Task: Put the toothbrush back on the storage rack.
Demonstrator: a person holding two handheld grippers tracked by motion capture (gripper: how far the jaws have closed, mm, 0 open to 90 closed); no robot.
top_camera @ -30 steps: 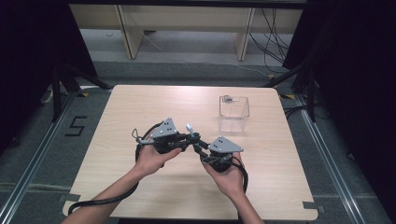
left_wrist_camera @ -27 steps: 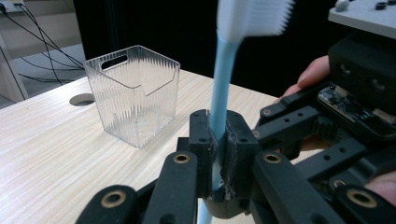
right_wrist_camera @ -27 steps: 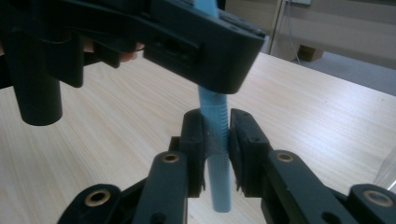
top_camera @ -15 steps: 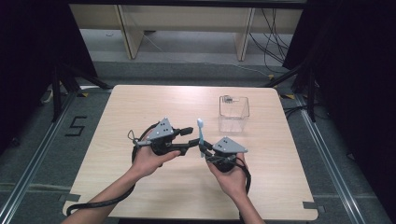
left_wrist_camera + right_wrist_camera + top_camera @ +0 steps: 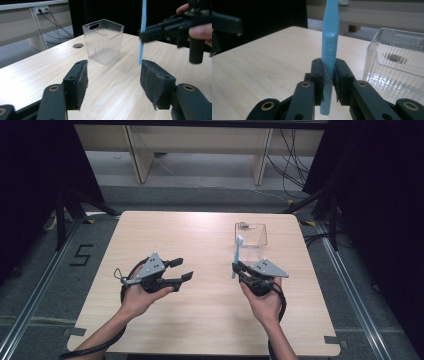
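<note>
Floor marking "5" (image 5: 82, 255), blue toothbrush (image 5: 329, 45) embossed.

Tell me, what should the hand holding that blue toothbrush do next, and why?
Probably carry it a little further toward the clear box and bring it over the open top. The right tool is shut on the toothbrush, which stands upright; the box stands just beyond it on the table. The left tool has just been opening, nothing between its pads.
</note>
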